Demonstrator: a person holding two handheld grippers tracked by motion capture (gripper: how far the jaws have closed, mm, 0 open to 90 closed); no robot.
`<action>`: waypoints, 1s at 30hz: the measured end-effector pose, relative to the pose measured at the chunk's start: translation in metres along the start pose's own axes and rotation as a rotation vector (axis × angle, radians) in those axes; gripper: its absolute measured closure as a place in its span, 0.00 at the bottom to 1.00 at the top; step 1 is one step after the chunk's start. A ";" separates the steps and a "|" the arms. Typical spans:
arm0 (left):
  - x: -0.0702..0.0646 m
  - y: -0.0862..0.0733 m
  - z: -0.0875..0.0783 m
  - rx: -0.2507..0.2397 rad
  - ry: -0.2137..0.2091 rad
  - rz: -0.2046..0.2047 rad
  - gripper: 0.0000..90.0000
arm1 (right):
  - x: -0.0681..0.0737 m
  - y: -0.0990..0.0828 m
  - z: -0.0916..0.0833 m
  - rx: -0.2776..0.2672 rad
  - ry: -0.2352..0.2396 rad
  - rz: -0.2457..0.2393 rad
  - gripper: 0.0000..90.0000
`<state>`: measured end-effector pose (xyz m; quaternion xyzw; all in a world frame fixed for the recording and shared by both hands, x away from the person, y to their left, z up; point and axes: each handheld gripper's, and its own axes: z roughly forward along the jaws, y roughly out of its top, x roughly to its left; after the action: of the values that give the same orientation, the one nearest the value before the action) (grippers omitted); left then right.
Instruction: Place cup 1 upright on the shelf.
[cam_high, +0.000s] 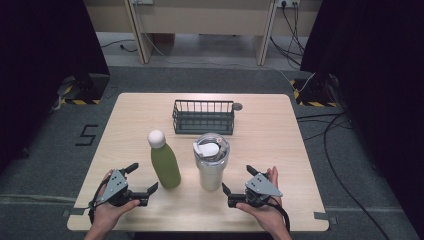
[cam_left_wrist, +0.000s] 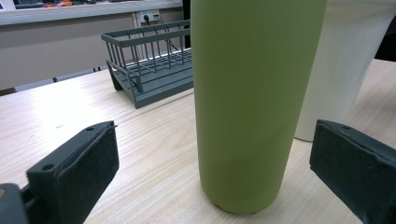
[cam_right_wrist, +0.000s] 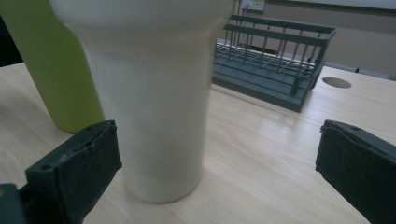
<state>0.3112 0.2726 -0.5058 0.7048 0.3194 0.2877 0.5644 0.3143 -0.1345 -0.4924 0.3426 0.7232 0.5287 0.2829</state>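
Observation:
A green bottle (cam_high: 165, 166) with a white cap stands upright on the wooden table (cam_high: 270, 145), left of a cream tumbler (cam_high: 210, 167) with a clear lid. My left gripper (cam_high: 142, 179) is open, just left of the bottle and near the front edge. Its own view has the bottle (cam_left_wrist: 252, 102) close ahead between the wide jaws, untouched, with the tumbler (cam_left_wrist: 341, 65) behind. My right gripper (cam_high: 239, 181) is open, right of the tumbler. In the right gripper view the tumbler (cam_right_wrist: 154, 93) stands close ahead, toward the left jaw, with the bottle (cam_right_wrist: 56, 60) beyond it.
A dark wire basket (cam_high: 203, 117) sits at the back middle of the table, also seen as the basket (cam_left_wrist: 149, 65) and the basket (cam_right_wrist: 275, 60) in the gripper views. A round cable hole (cam_high: 237, 106) lies beside it. Dark curtains and floor cables surround the table.

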 end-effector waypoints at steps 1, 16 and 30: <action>0.000 0.000 0.000 0.000 0.000 0.000 0.01 | 0.001 0.000 0.002 0.003 0.004 -0.001 0.00; -0.001 -0.001 0.002 0.000 -0.011 -0.017 0.00 | 0.018 0.006 0.036 -0.001 0.064 0.015 0.02; -0.002 -0.003 0.004 0.008 -0.019 -0.014 0.00 | 0.026 0.009 0.062 -0.009 0.083 0.018 0.08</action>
<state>0.3121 0.2690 -0.5091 0.7075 0.3200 0.2759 0.5665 0.3479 -0.0767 -0.5018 0.3254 0.7288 0.5484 0.2493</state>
